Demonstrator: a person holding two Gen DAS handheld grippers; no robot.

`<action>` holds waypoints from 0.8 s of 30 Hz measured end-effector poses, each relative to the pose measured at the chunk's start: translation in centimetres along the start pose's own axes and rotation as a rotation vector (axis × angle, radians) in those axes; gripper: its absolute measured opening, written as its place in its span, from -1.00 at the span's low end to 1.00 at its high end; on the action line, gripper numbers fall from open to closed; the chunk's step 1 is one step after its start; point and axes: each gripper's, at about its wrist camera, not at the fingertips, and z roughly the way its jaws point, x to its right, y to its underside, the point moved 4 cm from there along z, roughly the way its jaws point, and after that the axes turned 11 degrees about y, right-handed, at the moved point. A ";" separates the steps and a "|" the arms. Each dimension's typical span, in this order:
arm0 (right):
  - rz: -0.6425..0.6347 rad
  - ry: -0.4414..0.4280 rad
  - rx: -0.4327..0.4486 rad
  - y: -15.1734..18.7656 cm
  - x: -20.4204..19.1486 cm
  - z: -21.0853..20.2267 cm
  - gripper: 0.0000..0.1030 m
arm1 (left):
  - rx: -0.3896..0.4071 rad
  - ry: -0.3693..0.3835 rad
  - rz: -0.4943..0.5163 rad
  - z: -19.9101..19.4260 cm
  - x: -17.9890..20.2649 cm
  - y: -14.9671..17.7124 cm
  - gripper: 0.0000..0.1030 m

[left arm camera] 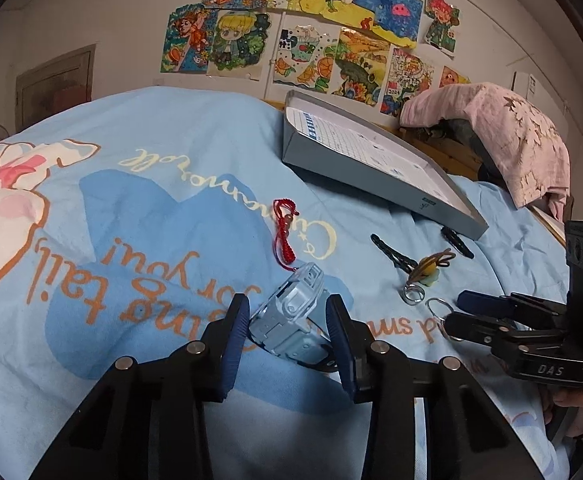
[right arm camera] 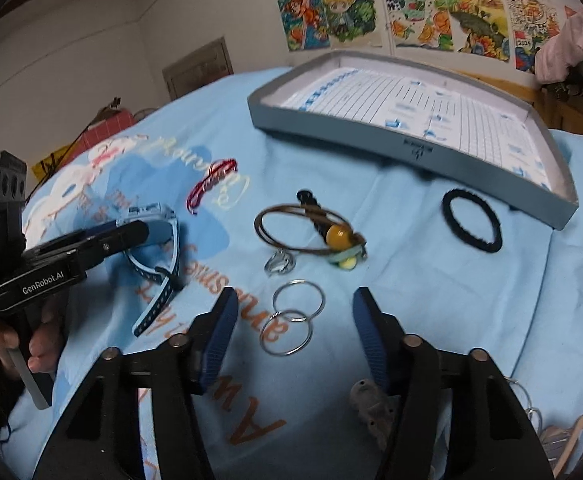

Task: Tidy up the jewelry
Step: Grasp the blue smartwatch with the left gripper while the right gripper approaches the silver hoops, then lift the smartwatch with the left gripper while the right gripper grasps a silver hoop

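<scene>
Pale-blue watch (left arm camera: pixel 291 316) between left gripper (left arm camera: pixel 287 320) fingers, contact unclear, right gripper (right arm camera: pixel 295 320) spread wide over two linked metal rings (right arm camera: pixel 291 316), holding nothing

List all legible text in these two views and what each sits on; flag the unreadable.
"DAS": right gripper body.
"GenRobot.AI": left gripper body; smaller print beside it unreadable.
"2024": wall drawing.
"for you!", "tail": blue bedsheet; its cursive word reads upside down, uncertain.
Gray box: logo and sheet print too blurred.

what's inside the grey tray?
The tray holds only a printed sheet lining its floor, no jewelry. The near wall hides the floor strip behind it, and whatever lies under the sheet can't be seen.
</scene>
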 end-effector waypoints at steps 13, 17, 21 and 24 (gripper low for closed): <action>-0.018 0.000 -0.046 0.8 -0.9 1.3 -0.54 | -0.023 0.034 0.048 0.3 1.2 0.4 -0.36; -0.008 -0.017 -0.015 0.7 -0.7 0.5 -0.55 | -0.029 0.054 0.033 -0.1 1.9 0.4 -0.38; 0.047 -0.045 0.026 0.5 0.4 -1.2 -0.94 | -0.025 0.061 -0.009 -0.6 3.0 0.3 -0.38; 0.086 -0.065 0.039 0.6 0.9 -2.2 -0.94 | -0.032 0.043 -0.014 -0.6 3.9 0.4 -0.38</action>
